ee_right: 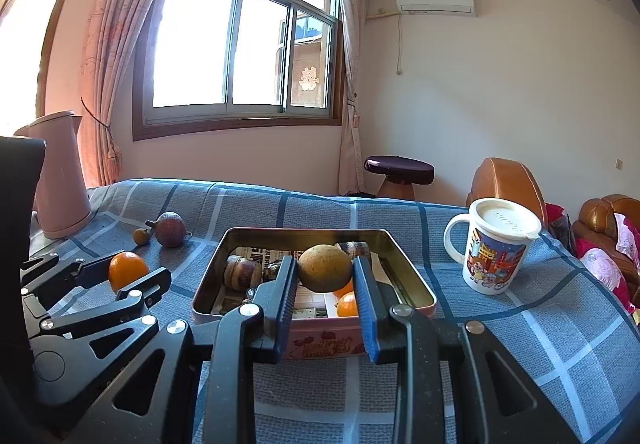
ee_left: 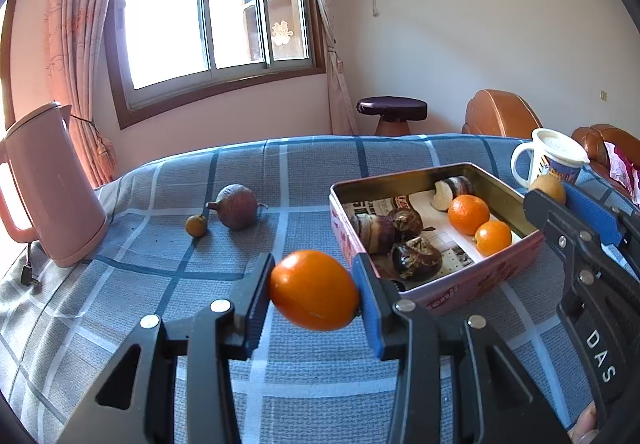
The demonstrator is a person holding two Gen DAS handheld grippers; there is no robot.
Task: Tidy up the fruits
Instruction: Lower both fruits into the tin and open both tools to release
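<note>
A blue checked cloth covered the counter (ee_left: 304, 396), and things stood across it from edge to edge. At the far left edge stood a pink kettle (ee_left: 52, 188), its cord trailing toward the near side. Right of the middle lay an open tin box (ee_right: 312, 340) that held two small oranges (ee_left: 469, 214), several dark brown fruits (ee_left: 416, 258) and a pale cut piece. Near the far right edge a lidded cartoon mug (ee_right: 496, 248) stood upright, well apart from the tin. Between kettle and tin, toward the far edge, a reddish-brown round fruit (ee_left: 236, 206) lay just beside a tiny yellowish one (ee_left: 196, 225).

The left gripper (ee_left: 314, 290) was clamped on an orange (ee_left: 313, 290), held above the cloth just left of the tin's near corner. The right gripper (ee_right: 325, 274) was closed on a dull yellow-brown fruit (ee_right: 325, 268), held over the tin's near side.
</note>
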